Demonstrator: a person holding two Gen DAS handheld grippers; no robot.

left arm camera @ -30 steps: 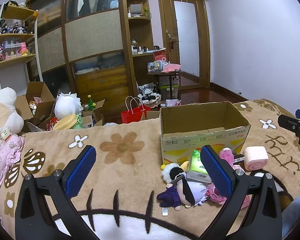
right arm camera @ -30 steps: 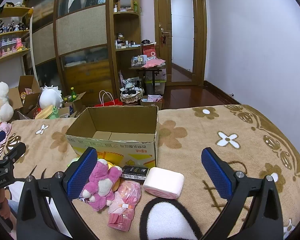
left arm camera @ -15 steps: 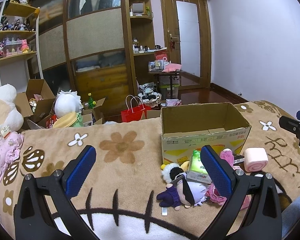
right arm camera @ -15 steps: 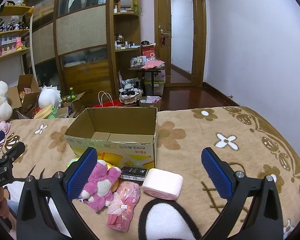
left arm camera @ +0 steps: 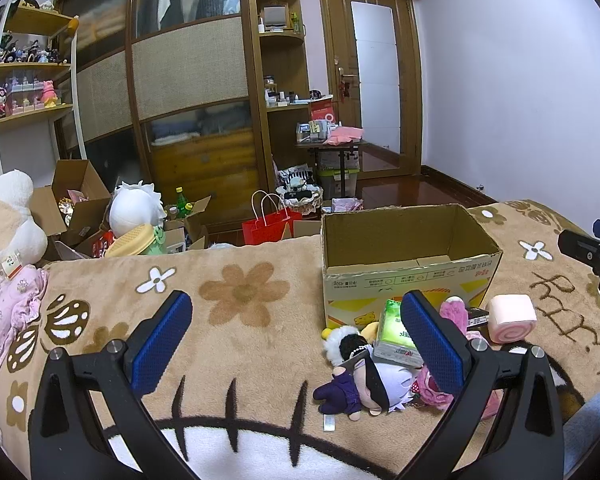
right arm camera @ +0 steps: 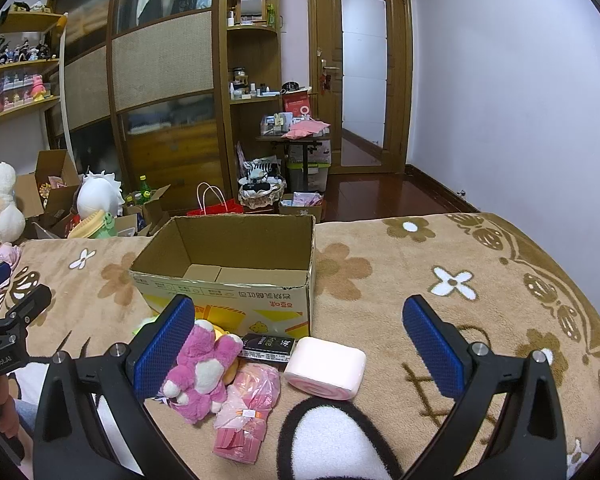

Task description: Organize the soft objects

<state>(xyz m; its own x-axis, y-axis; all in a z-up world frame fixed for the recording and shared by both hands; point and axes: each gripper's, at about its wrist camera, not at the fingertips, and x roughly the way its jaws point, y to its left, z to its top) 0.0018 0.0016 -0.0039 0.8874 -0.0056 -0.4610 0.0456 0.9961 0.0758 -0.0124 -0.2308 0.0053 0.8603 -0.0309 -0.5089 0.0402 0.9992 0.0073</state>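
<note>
Against the frames of a second earlier little had changed: both grippers had held their height over the blanket [right arm camera: 400, 248], the views shifting only slightly, and every object lay where it had. The left gripper [left arm camera: 296, 340] hung with its jaws spread wide and nothing between them; the right gripper [right arm camera: 298, 338] likewise stood spread and empty. The cardboard box [right arm camera: 236, 276] sat open on the bed, nothing visible inside it, its printed side facing the toys — the print appeared upside down and could not be read beyond a "450g" mark in the left view. Just in front of it lay the soft things: a pink plush [right arm camera: 200, 372], a pink swirl-roll cushion [right arm camera: 326, 368], a pink wrapped packet [right arm camera: 246, 412], a green tissue pack [left arm camera: 394, 334] and a purple-clad doll [left arm camera: 360, 380], the doll touching the tissue pack. A black box [right arm camera: 266, 347] lay between plush and cushion — its lettering too small to read. The left gripper's body carried the mark "GenRobot.AI".
</note>
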